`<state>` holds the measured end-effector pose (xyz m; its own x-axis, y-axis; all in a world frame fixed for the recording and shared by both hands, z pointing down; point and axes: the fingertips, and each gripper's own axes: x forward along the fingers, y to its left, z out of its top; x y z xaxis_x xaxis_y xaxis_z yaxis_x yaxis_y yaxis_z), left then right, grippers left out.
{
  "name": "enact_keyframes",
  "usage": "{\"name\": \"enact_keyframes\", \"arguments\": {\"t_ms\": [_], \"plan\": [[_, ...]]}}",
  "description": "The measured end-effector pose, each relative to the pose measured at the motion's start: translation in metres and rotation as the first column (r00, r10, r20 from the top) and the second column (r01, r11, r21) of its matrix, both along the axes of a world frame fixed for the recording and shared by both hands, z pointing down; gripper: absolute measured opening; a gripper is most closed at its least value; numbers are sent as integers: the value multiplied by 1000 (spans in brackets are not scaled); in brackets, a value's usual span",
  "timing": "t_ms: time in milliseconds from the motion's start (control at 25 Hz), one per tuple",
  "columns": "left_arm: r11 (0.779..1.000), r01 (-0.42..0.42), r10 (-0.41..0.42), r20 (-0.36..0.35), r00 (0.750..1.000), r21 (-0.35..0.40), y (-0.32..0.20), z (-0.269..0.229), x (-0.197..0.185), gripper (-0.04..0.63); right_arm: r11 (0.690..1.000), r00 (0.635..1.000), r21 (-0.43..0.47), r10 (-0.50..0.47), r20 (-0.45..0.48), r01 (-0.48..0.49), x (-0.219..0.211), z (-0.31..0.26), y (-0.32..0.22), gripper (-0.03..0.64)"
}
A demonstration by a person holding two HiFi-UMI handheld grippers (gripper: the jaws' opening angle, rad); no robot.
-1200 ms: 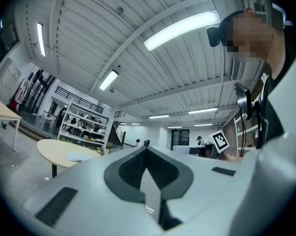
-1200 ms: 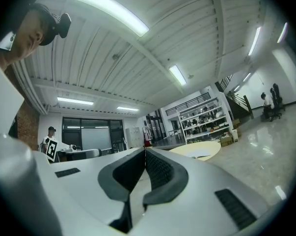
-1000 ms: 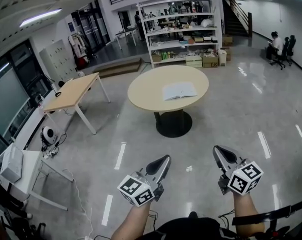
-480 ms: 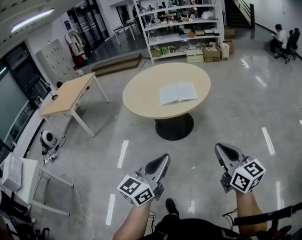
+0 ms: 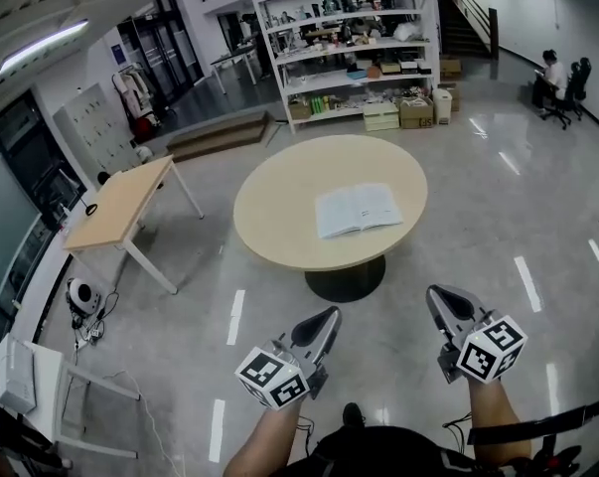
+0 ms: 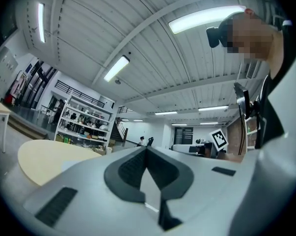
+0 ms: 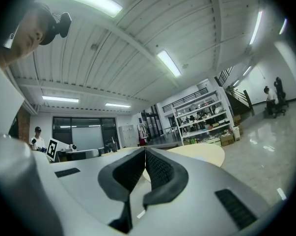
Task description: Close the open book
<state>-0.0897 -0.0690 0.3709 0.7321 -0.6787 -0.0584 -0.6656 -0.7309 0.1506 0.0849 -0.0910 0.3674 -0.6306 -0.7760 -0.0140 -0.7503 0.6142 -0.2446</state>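
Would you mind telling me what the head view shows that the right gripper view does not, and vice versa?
Only the head view shows the open book lying flat on the round table, the wooden desk and both tools from above, the left tool and the right tool. Only the right gripper view shows the camera on the wearer's head and, close up, the right tool's jaws together with nothing between them. Both show the round table, the shelving unit and a seated person in the background.
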Motion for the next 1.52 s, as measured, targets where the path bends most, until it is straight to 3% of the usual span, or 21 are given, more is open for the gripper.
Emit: {"name": "enact_keyframes", "arguments": {"t_ms": [160, 640, 1040, 1160, 1520], "plan": [[999, -23, 21, 59, 998, 26, -68, -5, -22, -3, 1000, 1000, 1, 17, 4, -17, -29, -4, -68, 0], [998, -53, 54, 19, 998, -20, -221, 14, -59, -3, 999, 1000, -35, 29, -2, -29, -73, 6, -221, 0], [1000, 3, -3, 21, 1000, -19, -377, 19, -35, -3, 997, 999, -77, -27, 37, 30, -52, 27, -387, 0], [1000, 3, -3, 18, 1000, -14, -427, 21, -19, -3, 997, 998, -51, -56, 34, 58, -43, 20, -437, 0], [1000, 18, -18, 57, 998, 5, -525, 1, 7, -3, 996, 997, -43, -74, 8, 74, -23, 3, -539, 0]]}}
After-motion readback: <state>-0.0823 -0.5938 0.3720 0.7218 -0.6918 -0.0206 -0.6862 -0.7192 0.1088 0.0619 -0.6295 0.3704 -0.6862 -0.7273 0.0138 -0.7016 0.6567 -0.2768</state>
